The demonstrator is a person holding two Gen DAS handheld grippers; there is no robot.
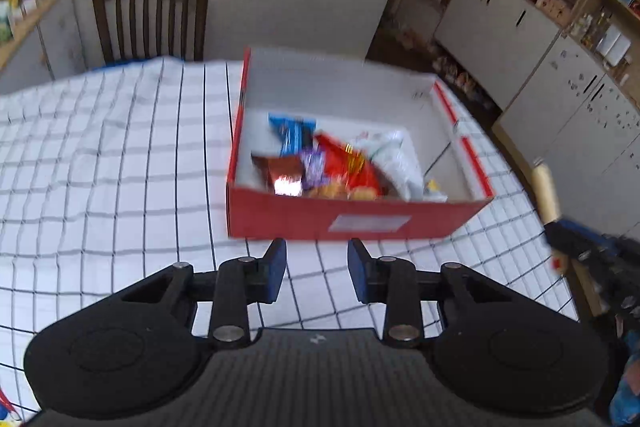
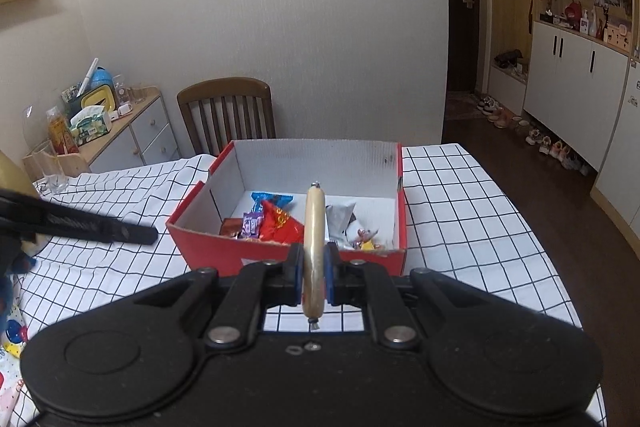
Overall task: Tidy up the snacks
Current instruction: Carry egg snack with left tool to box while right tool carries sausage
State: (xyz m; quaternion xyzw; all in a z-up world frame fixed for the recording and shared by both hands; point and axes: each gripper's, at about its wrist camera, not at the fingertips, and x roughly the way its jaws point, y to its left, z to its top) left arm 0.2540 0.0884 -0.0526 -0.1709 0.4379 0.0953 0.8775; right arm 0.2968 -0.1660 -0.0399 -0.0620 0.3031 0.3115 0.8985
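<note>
Ahead of the left hand-held gripper [image 1: 317,251] the red box's [image 1: 304,217] near wall blocks a level approach; above its open top, seemingly clear. Left, bare bench [image 1: 100,167].

Both the left gripper [image 1: 317,269] and the right gripper [image 2: 312,273] are matte black plastic with two round, disc-embossed lobes at the base, angled linkage arms pinned by silver rivets [image 1: 226,332], a ribbed centre plate, and blue pads [image 1: 277,269] lining short black fingers.
</note>
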